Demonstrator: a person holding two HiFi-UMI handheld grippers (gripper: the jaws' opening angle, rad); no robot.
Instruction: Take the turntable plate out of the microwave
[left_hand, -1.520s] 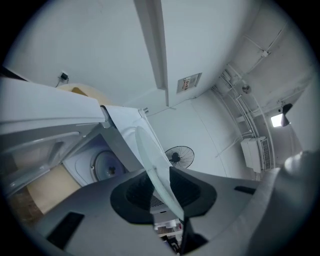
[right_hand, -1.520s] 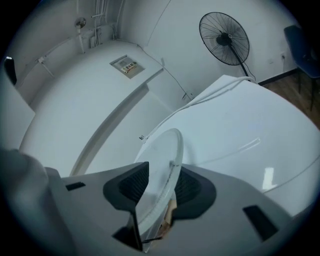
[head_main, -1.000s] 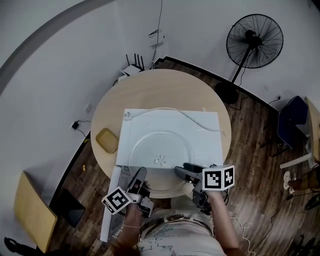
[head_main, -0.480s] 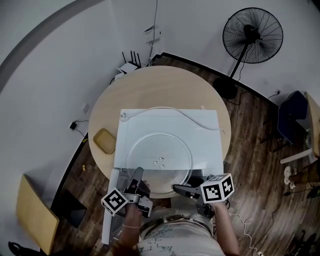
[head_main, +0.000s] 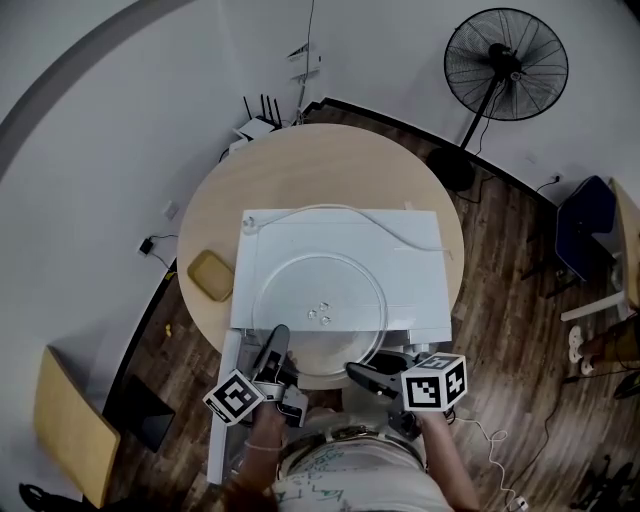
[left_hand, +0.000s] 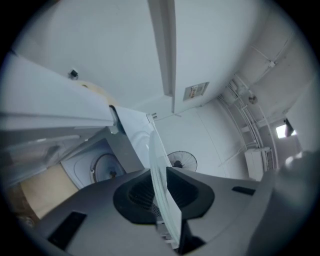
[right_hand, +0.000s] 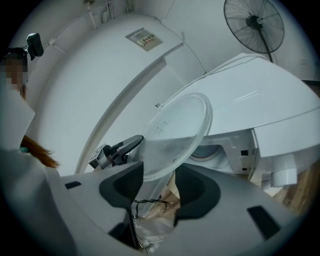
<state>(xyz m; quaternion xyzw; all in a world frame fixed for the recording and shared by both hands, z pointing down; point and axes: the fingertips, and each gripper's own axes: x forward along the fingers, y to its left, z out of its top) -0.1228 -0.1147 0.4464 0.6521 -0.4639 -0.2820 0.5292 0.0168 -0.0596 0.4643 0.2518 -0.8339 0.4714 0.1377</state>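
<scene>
Front of the microwave (head_main: 425, 250), round tabletop (head_main: 330, 165), door (head_main: 222, 420) hanging open at far left.

Left claw (head_main: 277, 338): nearly shut, clamped on the near-left rim of the turntable plate (head_main: 322, 300). Its own view shows the glass edge-on, pinched between the pads. No shift here over the last second.

Plate: out of the cavity (left_hand: 85, 165) and held in the air before the opening. From the head view it overlaps the microwave's top. It sits much as it did 1 second back.

Right claw (head_main: 362, 372): this is the change. It has drawn back toward me, to the near-right rim. Its jaws have just been closing from their widest. The rim now stands between them, but I see a gap beside the glass, so no grip yet.

Reading: the plate hangs from 1 claw only. I judge the extraction nearly done. The second hold should land before the plate travels further, since glass held at a single edge can tip.
</scene>
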